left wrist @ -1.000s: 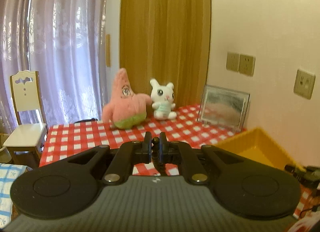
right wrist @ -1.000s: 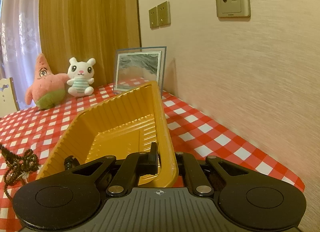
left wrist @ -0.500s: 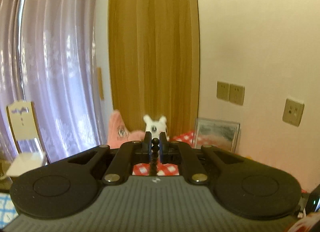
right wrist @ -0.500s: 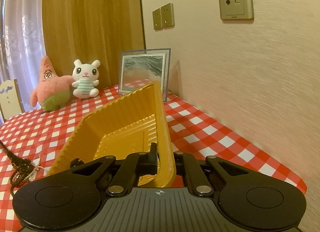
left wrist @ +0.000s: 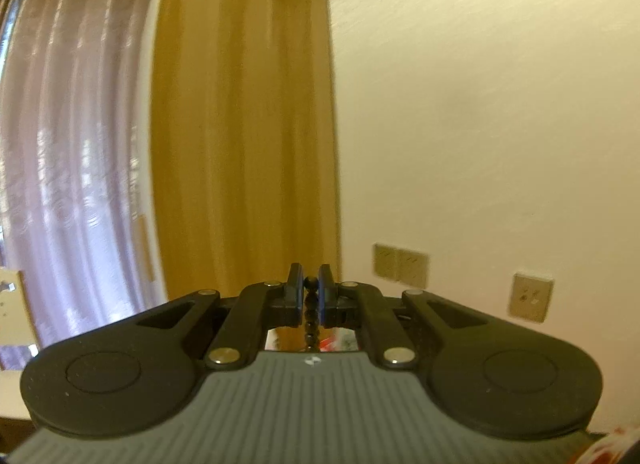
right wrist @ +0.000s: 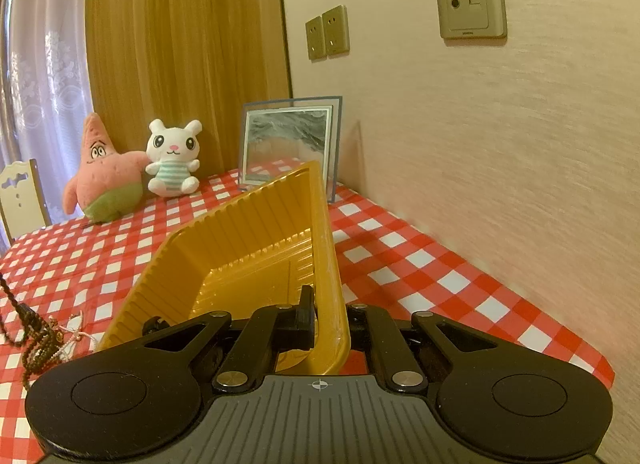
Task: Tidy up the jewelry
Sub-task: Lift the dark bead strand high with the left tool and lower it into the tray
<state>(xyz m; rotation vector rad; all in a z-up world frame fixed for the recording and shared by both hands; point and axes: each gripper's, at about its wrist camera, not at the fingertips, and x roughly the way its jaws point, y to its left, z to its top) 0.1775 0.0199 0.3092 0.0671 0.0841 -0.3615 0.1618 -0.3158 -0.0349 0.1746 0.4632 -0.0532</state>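
One strand of dark beads [left wrist: 311,304] is pinched between the jaws of the left gripper [left wrist: 310,284], with a single round bead showing at the fingertips and the rest of the strand dropping straight down behind them. In the right wrist view the same kind of dark beaded strand [right wrist: 24,324] slants up out of the left edge, and its lower part lies bunched on the red-and-white checked surface [right wrist: 400,264] beside some pale cord, just left of the yellow tray [right wrist: 240,248]. The jaws of the right gripper [right wrist: 326,316] are closed on the tray's near right rim, one finger inside the wall and the other outside it, and the tray is tilted, its far corner raised toward the wall. The tray's ribbed inside shows no jewelry in the part that can be seen. The left gripper points upward at the room: a brown curtain [left wrist: 240,124] fills the middle of its view, a sheer pale curtain [left wrist: 72,144] is to the left, and a cream wall with two socket plates [left wrist: 400,266] lies to the right. At the far end of the surface sit a pink star plush [right wrist: 106,180] and a white bunny plush [right wrist: 173,158], touching each other, with a framed picture [right wrist: 290,140] leaning against the wall near them.
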